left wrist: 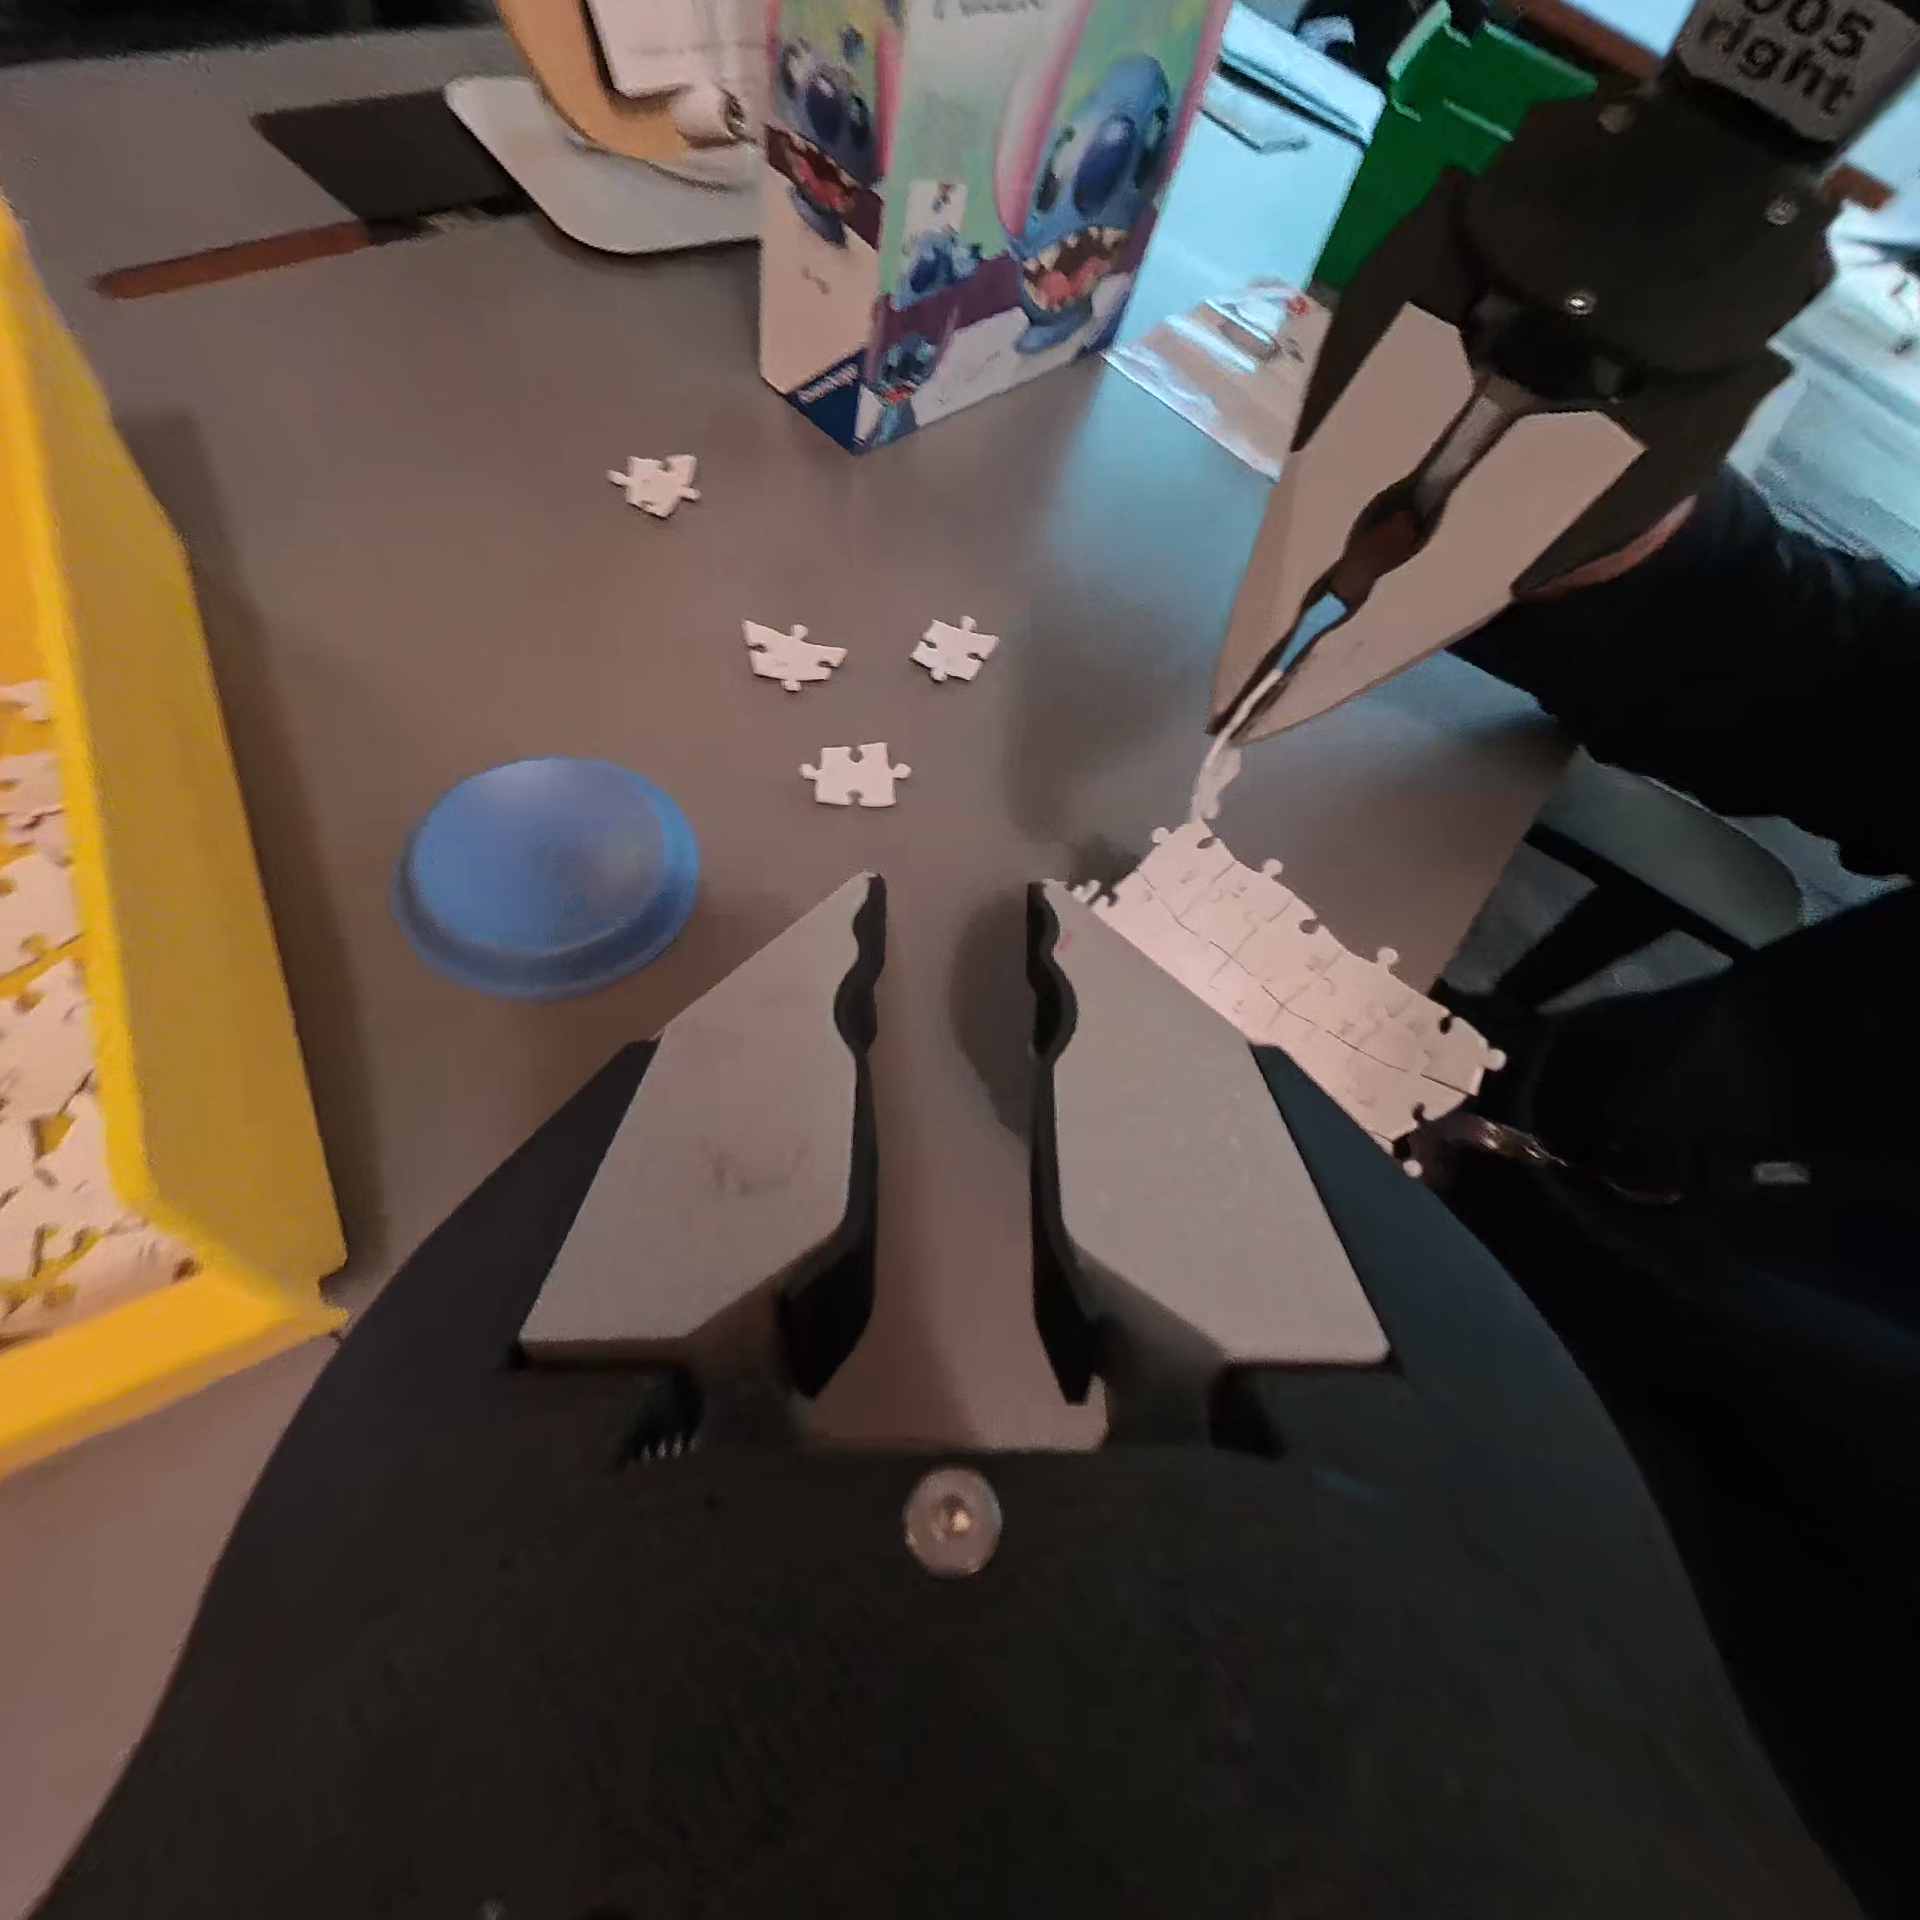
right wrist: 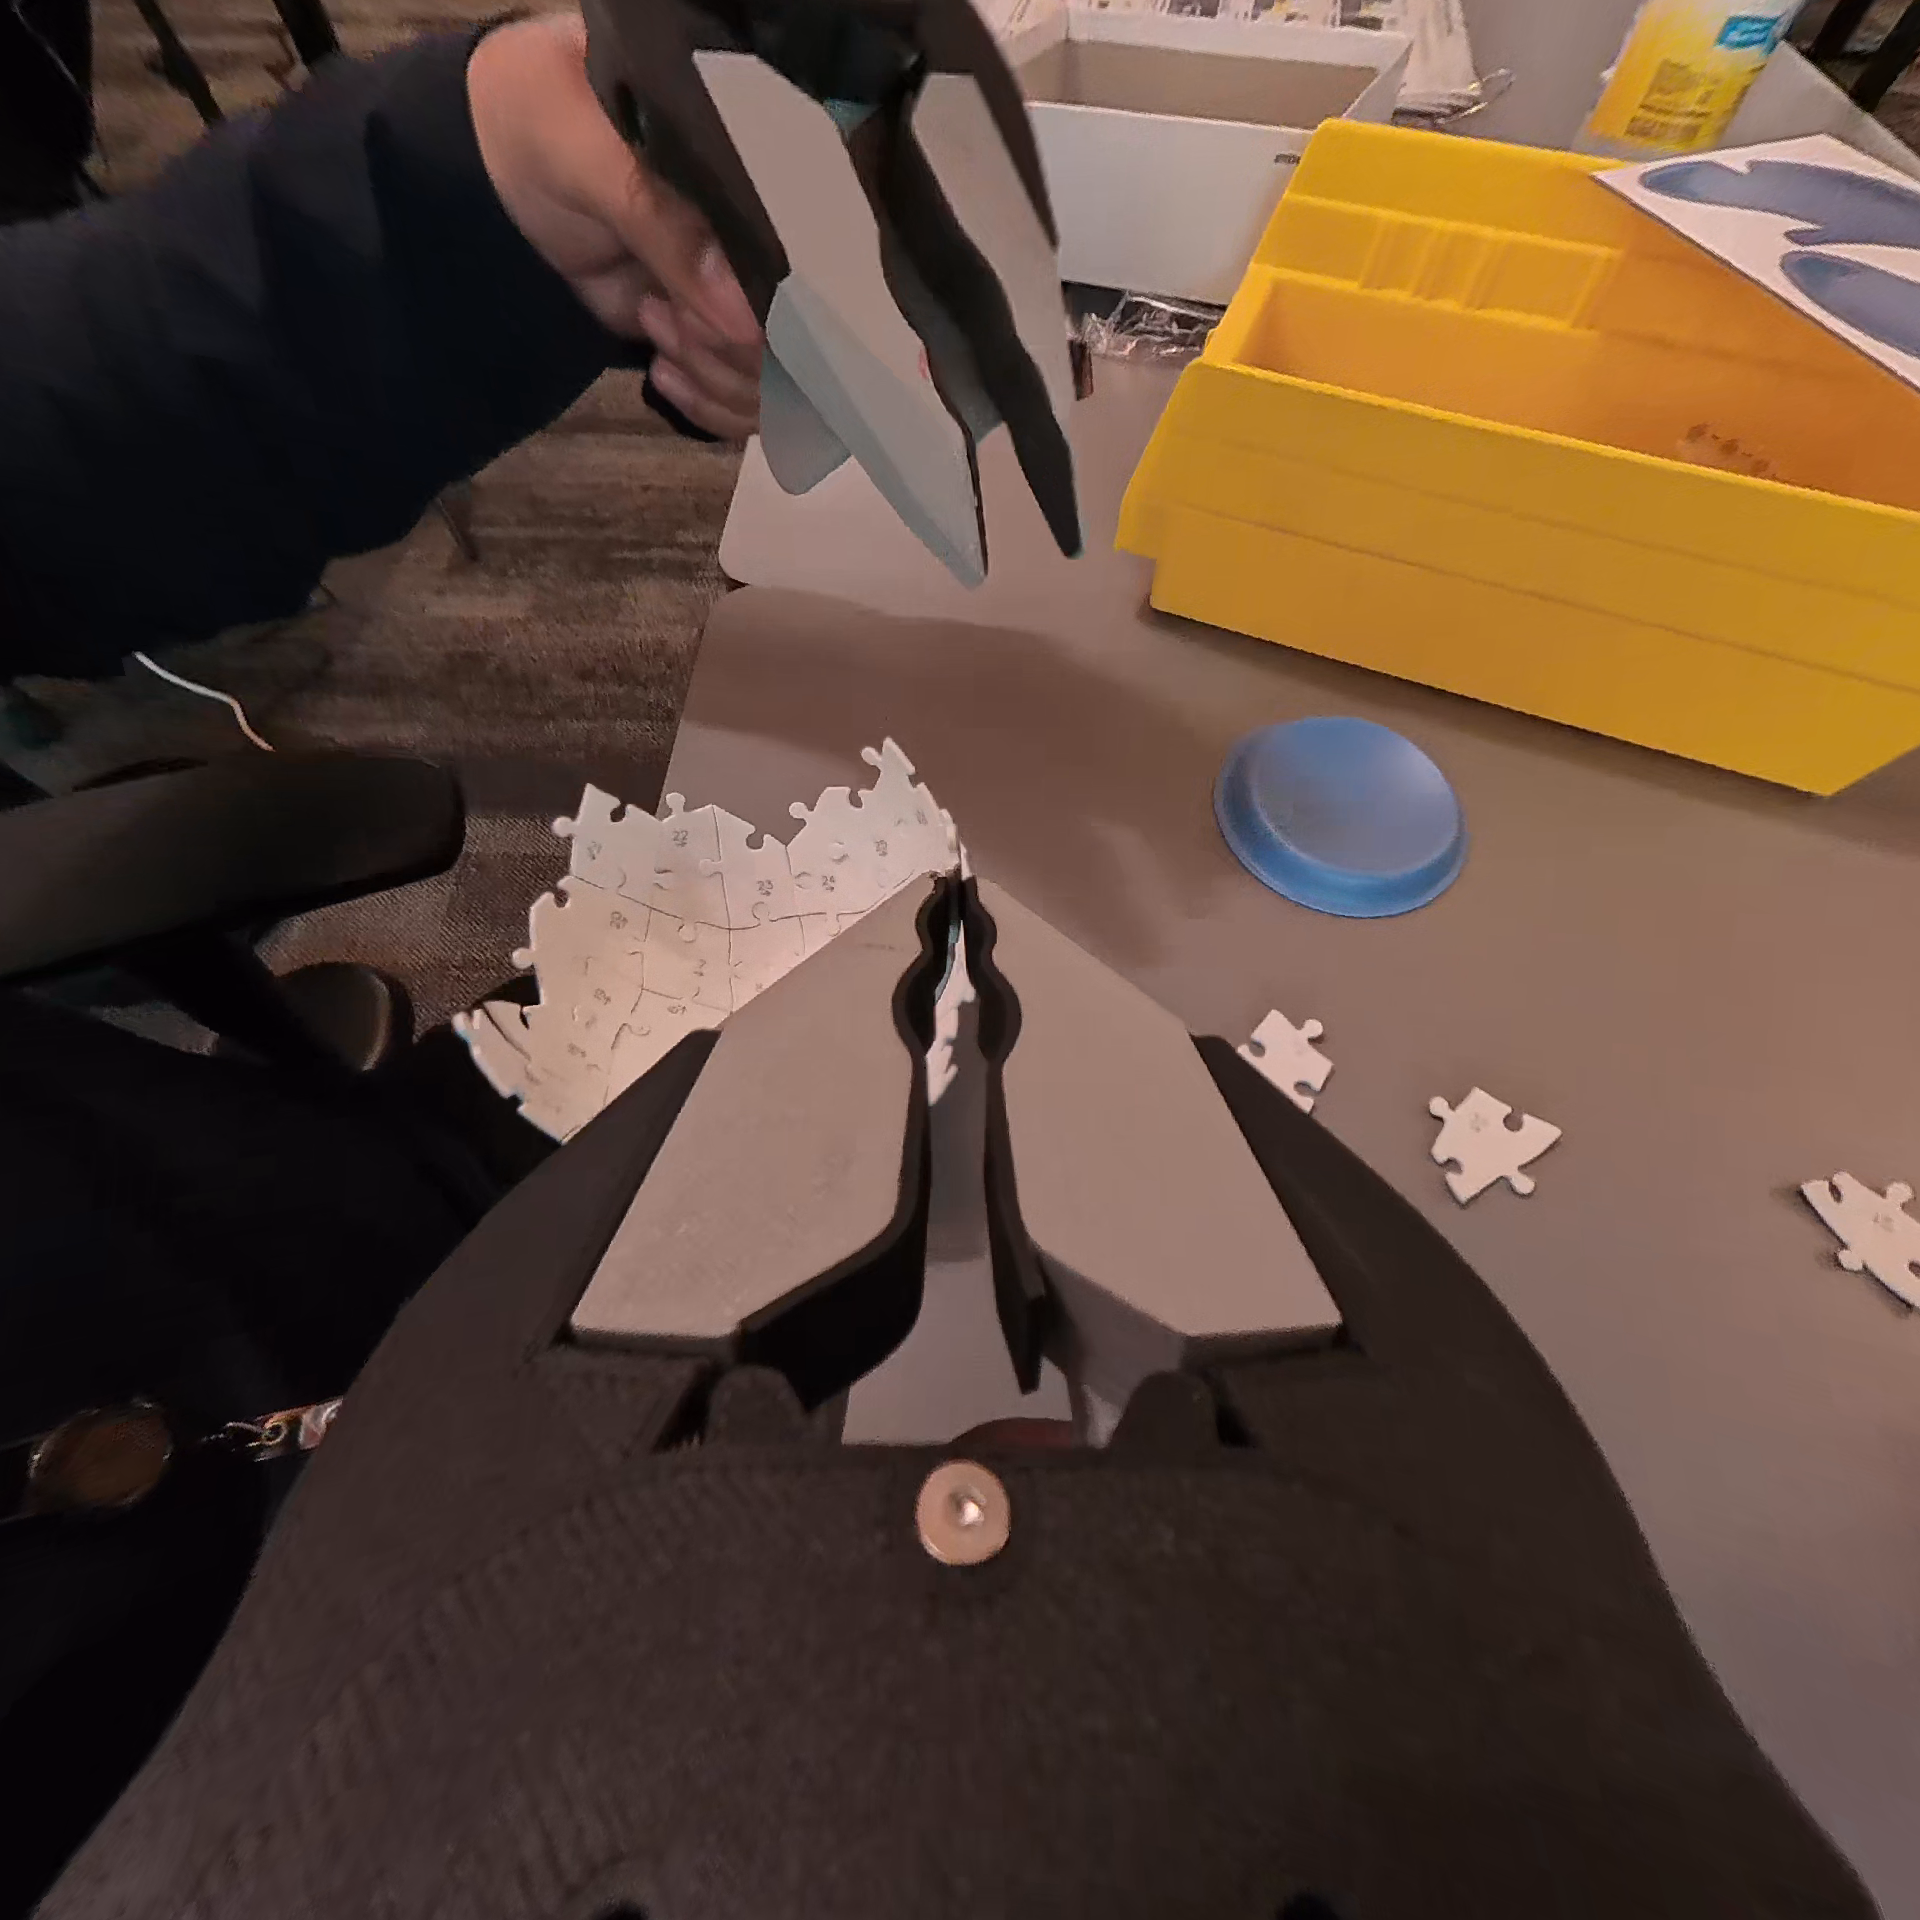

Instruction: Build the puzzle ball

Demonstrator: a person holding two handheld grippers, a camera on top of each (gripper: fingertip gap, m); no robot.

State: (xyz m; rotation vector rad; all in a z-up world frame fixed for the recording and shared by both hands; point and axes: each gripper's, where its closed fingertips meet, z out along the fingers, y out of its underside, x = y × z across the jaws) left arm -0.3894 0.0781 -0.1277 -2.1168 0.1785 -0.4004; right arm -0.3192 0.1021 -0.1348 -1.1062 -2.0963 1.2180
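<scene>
The right hand-held gripper (right wrist: 958, 896) is pinched closed on the rim of the partly built puzzle ball (right wrist: 665, 935), a curved shell of joined white pieces held at the near edge of the grey tabletop (left wrist: 416, 582). The left hand-held gripper (left wrist: 954, 899) hovers just beside the shell, jaws apart and empty. Four loose puzzle pieces (left wrist: 795, 652) lie near a blue round stand (left wrist: 545, 875), with a yellow bin (right wrist: 1507, 540) of pieces alongside and the puzzle box (left wrist: 966, 208) upright behind.

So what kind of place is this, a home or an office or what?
Probably an office or lab workspace rather than a home: a plain grey table, carpeted floor with a dark chair beside it, and a yellow parts bin of the kind used for sorting. The puzzle box suggests a staged tabletop task.
</scene>
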